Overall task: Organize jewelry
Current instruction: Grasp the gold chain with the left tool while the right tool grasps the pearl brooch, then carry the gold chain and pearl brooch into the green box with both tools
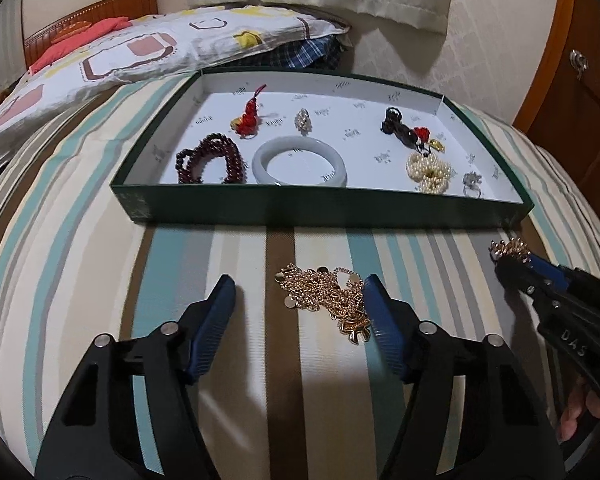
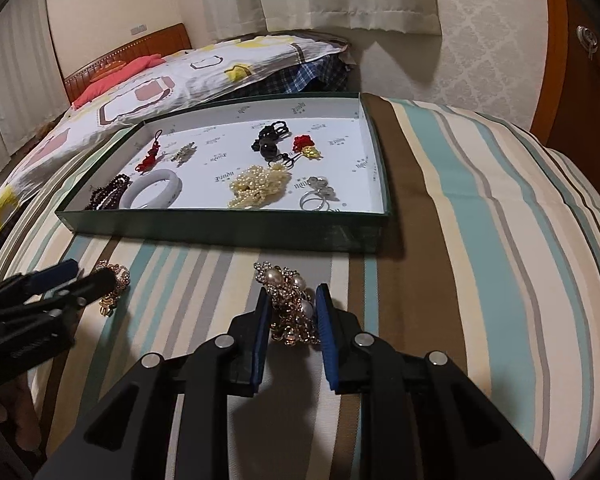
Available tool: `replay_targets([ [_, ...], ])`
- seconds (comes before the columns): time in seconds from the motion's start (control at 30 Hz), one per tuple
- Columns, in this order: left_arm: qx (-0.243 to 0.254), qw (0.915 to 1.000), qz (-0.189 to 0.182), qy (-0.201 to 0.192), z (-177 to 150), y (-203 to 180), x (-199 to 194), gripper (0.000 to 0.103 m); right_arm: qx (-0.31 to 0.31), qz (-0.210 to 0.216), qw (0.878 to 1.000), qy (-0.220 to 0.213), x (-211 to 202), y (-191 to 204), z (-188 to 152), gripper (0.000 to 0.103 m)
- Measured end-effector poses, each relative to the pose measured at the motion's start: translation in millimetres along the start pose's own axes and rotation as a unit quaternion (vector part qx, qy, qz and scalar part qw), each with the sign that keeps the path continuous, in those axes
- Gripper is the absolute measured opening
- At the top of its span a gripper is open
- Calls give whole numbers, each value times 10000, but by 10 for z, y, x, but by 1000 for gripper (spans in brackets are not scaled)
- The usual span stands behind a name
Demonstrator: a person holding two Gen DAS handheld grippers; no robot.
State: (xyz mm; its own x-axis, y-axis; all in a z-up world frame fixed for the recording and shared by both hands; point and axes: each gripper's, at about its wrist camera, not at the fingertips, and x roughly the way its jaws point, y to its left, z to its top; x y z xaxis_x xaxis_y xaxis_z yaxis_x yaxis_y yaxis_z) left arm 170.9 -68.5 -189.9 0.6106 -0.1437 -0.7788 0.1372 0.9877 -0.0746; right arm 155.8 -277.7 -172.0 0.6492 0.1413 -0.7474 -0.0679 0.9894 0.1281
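Landmark: green tray [image 1: 324, 206] with white printed lining, lying on the striped bed cover [image 1: 80, 280].
Left gripper [image 1: 298, 294]: jaws released and spread wide, low over the cover on the near side of the tray; nothing held.
Gold chain necklace [image 1: 328, 294]: heaped on the cover just in front of the tray's near wall, between the left jaws and touching the right-hand blue pad.
Right gripper [image 2: 291, 300]: jaws clenched on the pearl brooch [image 2: 294, 300], a gold cluster with pearls, in front of the tray's near wall toward its right end.
Inside the tray, left part: dark red bead bracelet [image 1: 210, 162], pale jade bangle [image 1: 299, 162], red knot charm [image 1: 249, 118], small silver piece [image 1: 302, 121].
Inside the tray, right part: black bead string [image 1: 400, 126], pearl cluster [image 1: 429, 171], silver ring [image 1: 471, 184] near the near-right corner.
Beyond the tray: patterned pillow [image 1: 148, 48].
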Motion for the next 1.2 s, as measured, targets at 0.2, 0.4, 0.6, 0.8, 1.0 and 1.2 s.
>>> replay_targets([
  [0.2, 150, 9998, -123, -26, -2, -30, -10, 32, 51, 48, 10000, 3, 2, -7, -1, 23],
  [0.4, 316, 9991, -258, -94, -52, -70, -38, 16, 60, 77, 10000, -5, 4, 10, 1, 23],
  [0.6, 298, 9989, -340, -108, -59, -37, -52, 14, 118, 137, 9998, -16, 1, 4, -11, 23],
  [0.8, 270, 9988, -319, -248, -36, -8, -113, 13, 126, 153, 9998, -58, -15, 8, -8, 23],
  [1.0, 278, 9984, -284, -411, 6, 8, -208, 13, 132, 167, 9996, -161, -66, 25, 2, 23],
  [1.2, 264, 9978, -283, -545, 43, 13, -294, 13, 118, 176, 9993, -295, -147, 44, 26, 23],
])
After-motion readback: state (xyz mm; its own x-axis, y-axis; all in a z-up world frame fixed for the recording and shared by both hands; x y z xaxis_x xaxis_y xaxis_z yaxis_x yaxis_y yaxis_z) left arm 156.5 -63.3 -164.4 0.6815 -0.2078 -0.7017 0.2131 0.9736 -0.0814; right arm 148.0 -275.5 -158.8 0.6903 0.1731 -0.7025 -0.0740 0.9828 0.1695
